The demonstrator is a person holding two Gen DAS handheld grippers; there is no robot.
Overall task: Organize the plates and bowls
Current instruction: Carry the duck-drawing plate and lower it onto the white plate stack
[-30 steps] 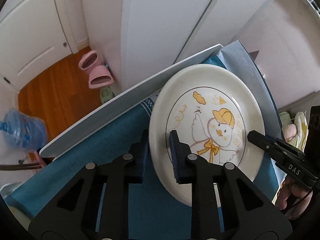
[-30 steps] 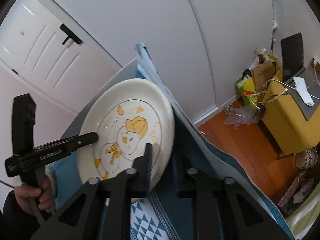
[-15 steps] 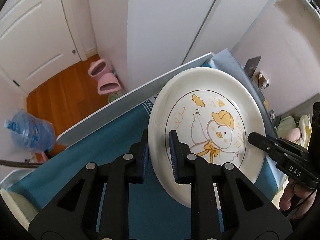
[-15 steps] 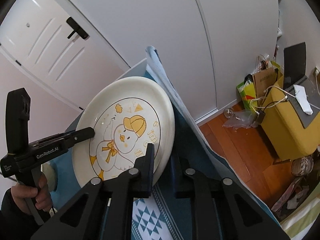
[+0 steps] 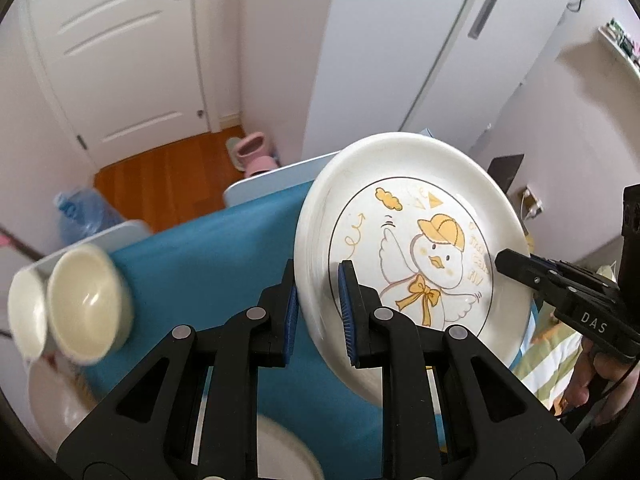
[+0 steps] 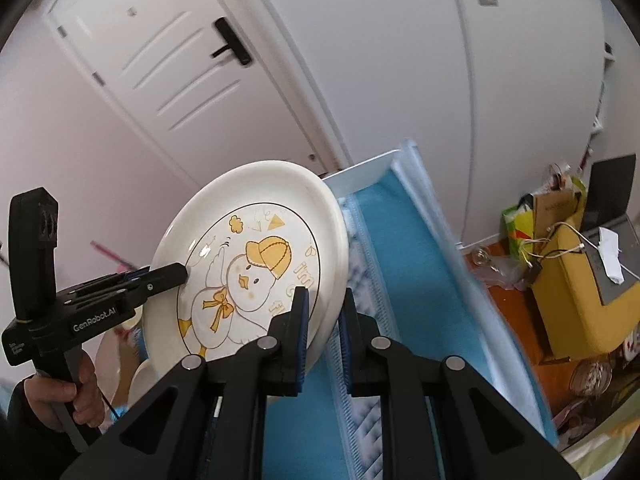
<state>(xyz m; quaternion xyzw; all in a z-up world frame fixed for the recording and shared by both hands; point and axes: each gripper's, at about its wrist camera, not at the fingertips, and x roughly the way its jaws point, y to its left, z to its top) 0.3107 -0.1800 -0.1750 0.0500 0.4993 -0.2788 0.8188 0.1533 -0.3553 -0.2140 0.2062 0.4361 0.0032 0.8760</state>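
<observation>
duck plate (image 5: 404, 240) clamped between both tools

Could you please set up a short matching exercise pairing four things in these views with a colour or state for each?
Things:
1. plate
2. tablecloth
3. bowl
4. slippers

Colour or state:
A. pink, on the wooden floor
B. blue, spread over the table
C. cream and plain, standing on the cloth at the left
D. white with a yellow-capped duck, clamped at opposite rims by the left gripper and the right gripper

Pairs: 1-D, 2-B, 3-C, 4-A
</observation>
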